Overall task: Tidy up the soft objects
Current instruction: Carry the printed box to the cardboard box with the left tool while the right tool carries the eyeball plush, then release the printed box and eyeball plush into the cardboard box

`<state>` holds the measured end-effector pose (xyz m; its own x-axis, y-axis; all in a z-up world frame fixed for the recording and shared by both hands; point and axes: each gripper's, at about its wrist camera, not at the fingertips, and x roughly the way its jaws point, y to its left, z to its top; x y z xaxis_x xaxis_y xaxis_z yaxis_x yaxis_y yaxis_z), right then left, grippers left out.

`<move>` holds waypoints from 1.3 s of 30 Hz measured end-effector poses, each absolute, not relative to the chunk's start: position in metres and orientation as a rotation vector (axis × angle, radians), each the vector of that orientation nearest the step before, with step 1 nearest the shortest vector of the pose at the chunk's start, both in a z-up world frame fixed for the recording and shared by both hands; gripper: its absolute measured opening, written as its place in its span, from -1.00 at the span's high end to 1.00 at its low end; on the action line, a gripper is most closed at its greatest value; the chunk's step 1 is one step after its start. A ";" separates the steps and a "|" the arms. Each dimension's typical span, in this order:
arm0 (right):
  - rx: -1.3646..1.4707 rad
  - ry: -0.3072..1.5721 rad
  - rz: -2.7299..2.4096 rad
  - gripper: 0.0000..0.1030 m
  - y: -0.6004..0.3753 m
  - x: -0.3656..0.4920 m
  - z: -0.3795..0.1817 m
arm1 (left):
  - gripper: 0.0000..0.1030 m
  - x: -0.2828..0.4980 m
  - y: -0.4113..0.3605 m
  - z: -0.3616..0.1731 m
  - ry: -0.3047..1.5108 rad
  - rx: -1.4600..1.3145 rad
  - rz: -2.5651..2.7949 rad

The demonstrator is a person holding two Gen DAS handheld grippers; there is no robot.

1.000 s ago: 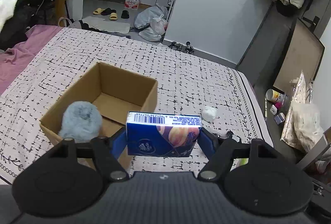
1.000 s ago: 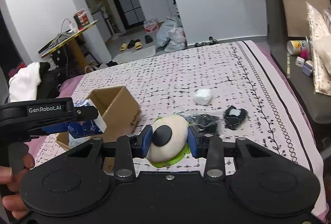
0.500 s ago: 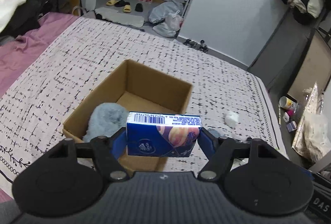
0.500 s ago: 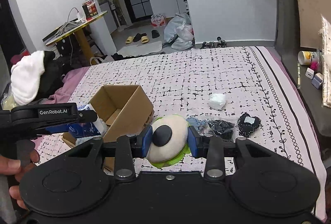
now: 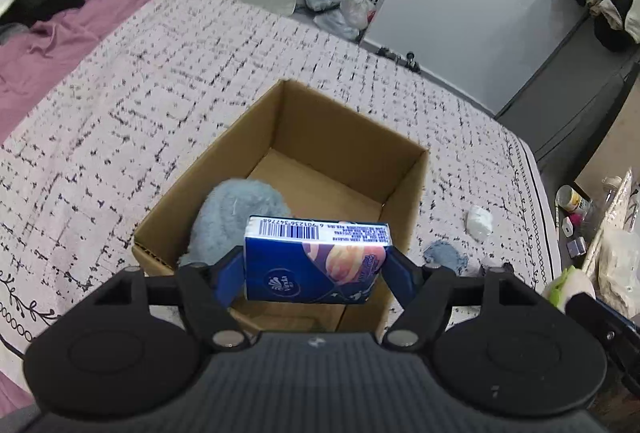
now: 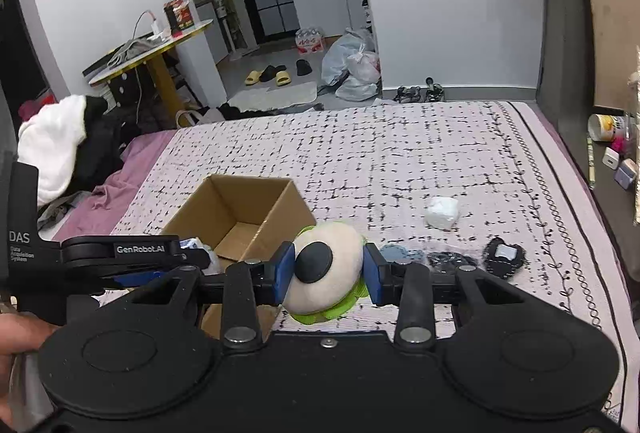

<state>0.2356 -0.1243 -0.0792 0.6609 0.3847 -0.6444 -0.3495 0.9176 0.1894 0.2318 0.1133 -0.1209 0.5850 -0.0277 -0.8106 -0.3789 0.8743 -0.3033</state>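
- Tissue pack (image 5: 316,259), blue with a barcode on its top edge, sits clamped between the pads of the left claw (image 5: 315,267), one pad on each end.
- Straight ahead of and below that claw stands the open box (image 5: 404,193) on the bedspread (image 5: 160,81); the pack hangs over the box's near edge.
- Inside the box, just ahead-left of the left claw, lies a grey-blue fluffy toy (image 5: 236,217), against the near left wall.
- Rest of the box floor beyond the toy is bare cardboard.
- Right claw (image 6: 329,275) is pinched narrow on a cream plush (image 6: 332,277) with a black round patch and a green frill beneath; both blue pads press its sides.
- From the right claw, the box (image 6: 240,209) is ahead and to the left, with the left claw's black body (image 6: 120,257) crossing in front of it, held by a hand (image 6: 16,345) at the lower left.
- Ahead-right of the right claw, a white wad (image 6: 442,212) lies on the bedspread (image 6: 400,153).
- Just right of its right finger lie a blue-grey scrap (image 6: 400,256), a dark crumpled piece (image 6: 450,260) and a black piece with a pale label (image 6: 503,256), in a row.
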 end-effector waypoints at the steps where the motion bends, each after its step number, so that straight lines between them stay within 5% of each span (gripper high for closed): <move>1: 0.043 0.745 0.420 0.29 -0.120 0.236 -0.080 | -0.40 0.232 0.115 -0.124 0.949 -0.487 0.206; 24: 0.073 0.844 0.540 0.28 -0.032 0.263 -0.084 | -0.52 0.206 0.164 -0.095 0.912 -0.542 0.231; 39: 0.121 0.845 0.518 -0.01 -0.055 0.245 -0.071 | -0.85 0.190 0.154 -0.078 0.901 -0.507 0.263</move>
